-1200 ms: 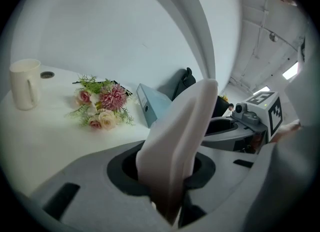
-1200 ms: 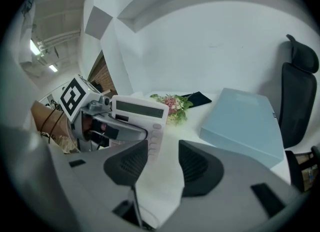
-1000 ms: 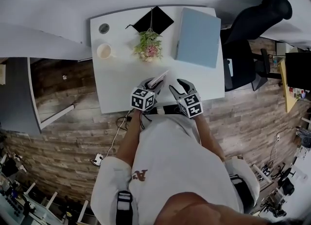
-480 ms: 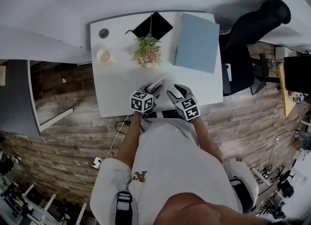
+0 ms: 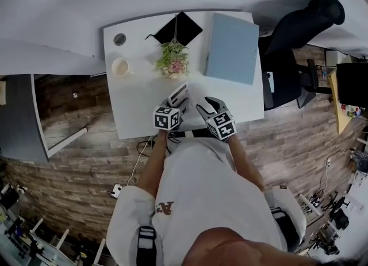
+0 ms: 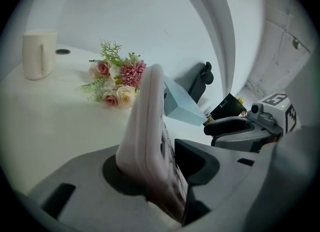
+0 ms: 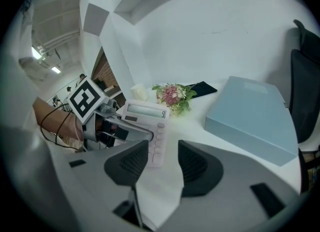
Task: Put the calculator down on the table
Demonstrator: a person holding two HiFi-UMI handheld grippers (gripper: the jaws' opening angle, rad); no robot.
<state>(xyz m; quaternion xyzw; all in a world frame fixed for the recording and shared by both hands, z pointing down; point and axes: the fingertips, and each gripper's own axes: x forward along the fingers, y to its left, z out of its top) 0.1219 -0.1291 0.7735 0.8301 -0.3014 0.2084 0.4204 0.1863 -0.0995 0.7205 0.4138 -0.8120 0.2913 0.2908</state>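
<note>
— One calculator (image 5: 179, 93) showed over the white desk (image 5: 138, 101). Where exactly?
— Tilted between the jaws of the left hand-held gripper (image 6: 160, 168), leaning on one; those jaws had just been opening. It sat at 6 o'clock from the flowers (image 5: 172, 61).
— And the right hand-held gripper (image 7: 164, 168)?
— At 3 o'clock from the calculator, jaws moderately wide, empty.
</note>
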